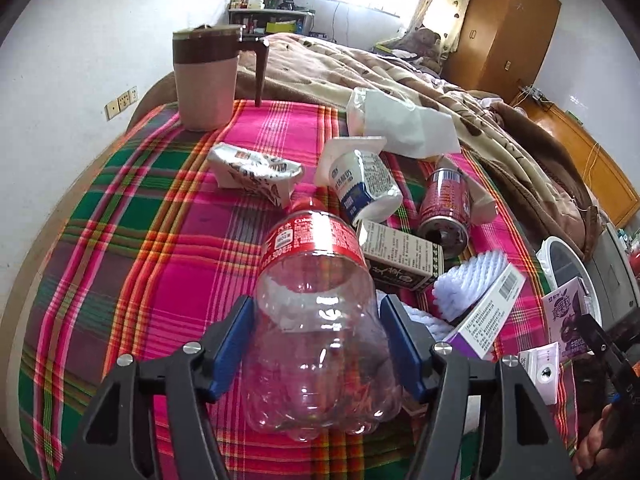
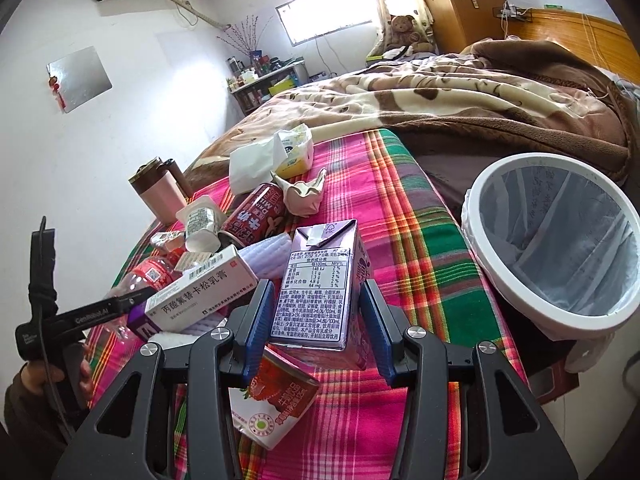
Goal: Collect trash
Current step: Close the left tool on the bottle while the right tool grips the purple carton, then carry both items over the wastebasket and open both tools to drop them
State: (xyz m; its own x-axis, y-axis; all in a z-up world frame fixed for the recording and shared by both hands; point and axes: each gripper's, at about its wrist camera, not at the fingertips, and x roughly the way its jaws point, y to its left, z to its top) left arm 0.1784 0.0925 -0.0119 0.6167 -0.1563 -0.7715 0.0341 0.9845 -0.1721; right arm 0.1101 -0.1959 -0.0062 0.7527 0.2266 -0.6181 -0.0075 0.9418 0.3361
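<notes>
The left gripper [image 1: 316,348] is clenching the light, crushable empty bottle [image 1: 316,320] at six o'clock, mid-body.

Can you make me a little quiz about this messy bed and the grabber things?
1. True or false: the bin has a liner inside.
2. What lies between the jaws of the left gripper? A shoe, B bottle, C spoon.
3. Fill in: the carton between the jaws of the right gripper is ____ coloured.

Key: 1 true; 2 B, the bottle; 3 purple.
</notes>
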